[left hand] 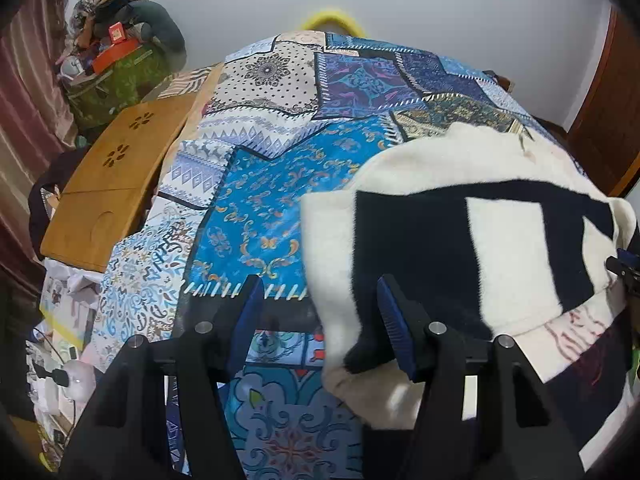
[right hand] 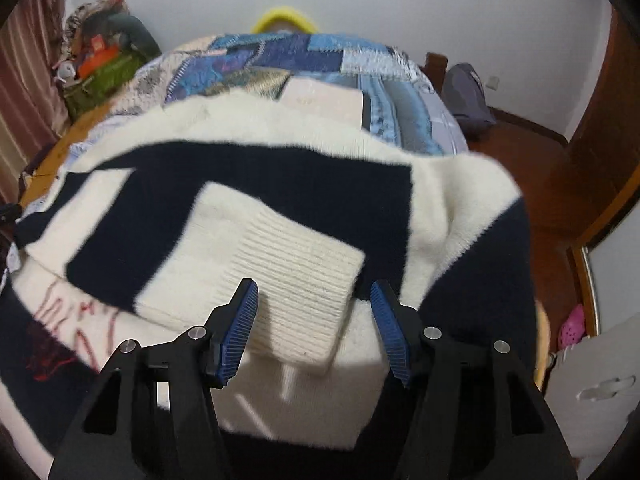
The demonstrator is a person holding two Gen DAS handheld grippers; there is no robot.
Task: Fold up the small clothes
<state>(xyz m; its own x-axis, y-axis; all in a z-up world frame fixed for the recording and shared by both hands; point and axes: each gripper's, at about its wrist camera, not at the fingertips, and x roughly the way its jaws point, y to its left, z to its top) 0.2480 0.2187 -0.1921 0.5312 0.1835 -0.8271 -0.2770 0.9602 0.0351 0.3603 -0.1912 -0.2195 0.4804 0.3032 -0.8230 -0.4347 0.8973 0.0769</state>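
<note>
A cream and navy sweater (right hand: 304, 200) lies on the patchwork bedspread (left hand: 256, 200), its long axis running from 9 to 3 o'clock in the right wrist view. Its ribbed cuff (right hand: 304, 280) points toward 5 o'clock, between the parted, untouching jaws of the right gripper (right hand: 314, 304). The left gripper (left hand: 320, 300) stands apart at the sweater's 9 o'clock edge, holding nothing.

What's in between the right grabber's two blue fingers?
The sweater's ribbed white cuff lies between the right gripper's open fingers, untouched by either, in the right wrist view.
</note>
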